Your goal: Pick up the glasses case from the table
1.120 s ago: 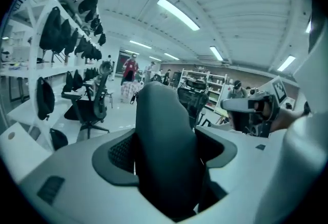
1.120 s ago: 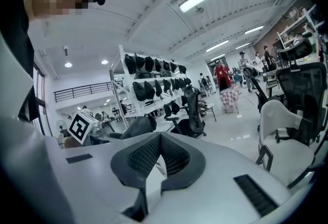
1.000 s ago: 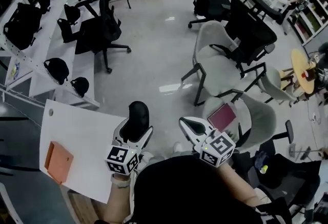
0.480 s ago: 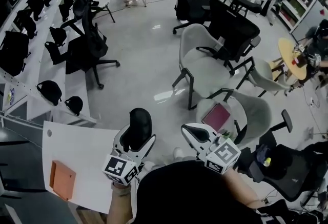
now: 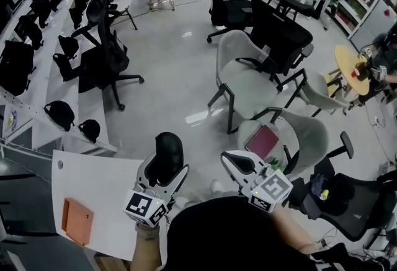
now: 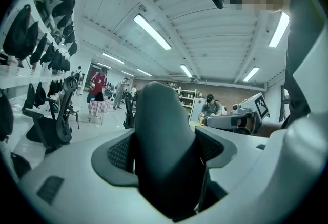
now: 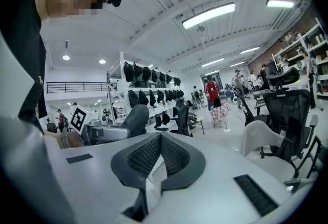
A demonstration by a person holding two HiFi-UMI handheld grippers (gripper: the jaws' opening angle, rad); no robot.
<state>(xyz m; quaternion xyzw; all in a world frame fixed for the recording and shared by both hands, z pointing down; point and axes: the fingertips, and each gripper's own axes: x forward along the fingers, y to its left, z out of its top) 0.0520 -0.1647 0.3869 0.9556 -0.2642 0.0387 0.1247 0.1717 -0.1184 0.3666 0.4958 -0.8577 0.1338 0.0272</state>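
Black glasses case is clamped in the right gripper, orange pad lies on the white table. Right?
No: the left gripper view shows the glasses case clamped in the left gripper; the right gripper is shut, empty. The orange pad does lie on the white table.

Head view downward — gripper views upward

Ceiling strip lights (image 6: 152,32) are flooding the hall with bright, even white light, and the glossy floor (image 5: 180,53) is throwing back patches of glare (image 5: 200,116). Shadows are lying soft beneath the chairs (image 5: 248,77). Both gripper views are bending hard at the edges and darkening into black corners. Close to the lens, the dark glasses case (image 6: 161,151) is looming slightly soft, while the head view is rendering crisp.
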